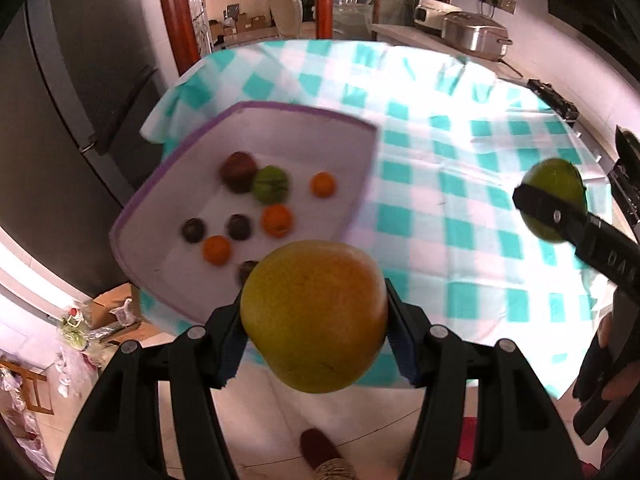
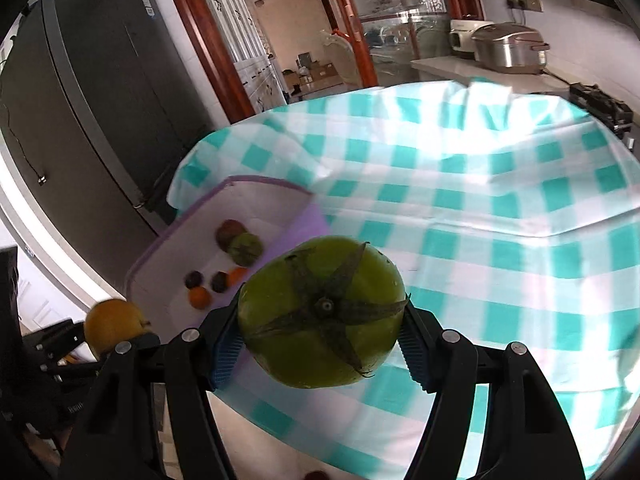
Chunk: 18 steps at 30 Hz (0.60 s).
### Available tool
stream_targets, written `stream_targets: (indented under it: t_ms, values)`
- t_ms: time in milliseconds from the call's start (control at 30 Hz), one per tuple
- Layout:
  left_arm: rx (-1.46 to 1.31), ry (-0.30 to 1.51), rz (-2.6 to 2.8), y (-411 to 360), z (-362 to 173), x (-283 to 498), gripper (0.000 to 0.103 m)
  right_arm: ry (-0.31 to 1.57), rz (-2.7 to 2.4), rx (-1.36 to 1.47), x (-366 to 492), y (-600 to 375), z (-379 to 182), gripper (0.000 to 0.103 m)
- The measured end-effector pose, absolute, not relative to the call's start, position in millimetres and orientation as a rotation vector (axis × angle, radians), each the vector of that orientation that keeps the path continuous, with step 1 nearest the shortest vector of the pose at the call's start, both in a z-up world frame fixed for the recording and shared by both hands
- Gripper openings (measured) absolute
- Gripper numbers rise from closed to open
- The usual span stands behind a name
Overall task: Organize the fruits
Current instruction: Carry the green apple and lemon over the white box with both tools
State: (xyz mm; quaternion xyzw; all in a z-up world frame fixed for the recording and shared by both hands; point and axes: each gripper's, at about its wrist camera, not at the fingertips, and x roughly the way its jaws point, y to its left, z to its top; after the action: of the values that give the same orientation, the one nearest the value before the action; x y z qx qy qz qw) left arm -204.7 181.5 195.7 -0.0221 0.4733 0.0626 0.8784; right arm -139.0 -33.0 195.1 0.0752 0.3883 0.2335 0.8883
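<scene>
My left gripper (image 1: pixel 314 320) is shut on a large yellow-orange fruit (image 1: pixel 314 316) and holds it above the near edge of a white bin with a purple rim (image 1: pixel 280 106). The bin holds several small fruits: oranges (image 1: pixel 276 220), dark plums (image 1: pixel 239 227), a green tomato (image 1: pixel 270 184) and a red one (image 1: pixel 239 171). My right gripper (image 2: pixel 322 320) is shut on a green tomato (image 2: pixel 322 316), stem facing the camera, held above the table to the right of the bin (image 2: pixel 256 180). The yellow fruit also shows in the right wrist view (image 2: pixel 110 324).
The table wears a teal and white checked cloth (image 1: pixel 440 160). A dark fridge (image 1: pixel 72 120) stands at the left. A counter with a steel cooker (image 1: pixel 476 34) is at the back right. Boxes and bags (image 1: pixel 100 320) lie on the floor at the left.
</scene>
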Motion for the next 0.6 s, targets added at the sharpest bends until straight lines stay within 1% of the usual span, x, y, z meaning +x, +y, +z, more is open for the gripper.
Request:
stream_targets:
  t_ms: [100, 267, 467, 600]
  values:
    - [-0.048, 1.019, 0.138, 220, 185, -203, 0.061, 0.823, 0.496, 0.143, -137, 5, 193, 0.066]
    - [-0.108, 1.089, 0.153, 261, 160, -192, 0.061, 0.868, 0.532, 0.042, -129, 59, 189, 0.066]
    - [-0.110, 1.107, 0.164, 284, 142, -162, 0.061, 0.886, 0.599, -0.079, -108, 108, 181, 0.066]
    - [-0.108, 1.135, 0.189, 302, 133, -128, 0.061, 0.895, 0.639, -0.166, -75, 141, 171, 0.066]
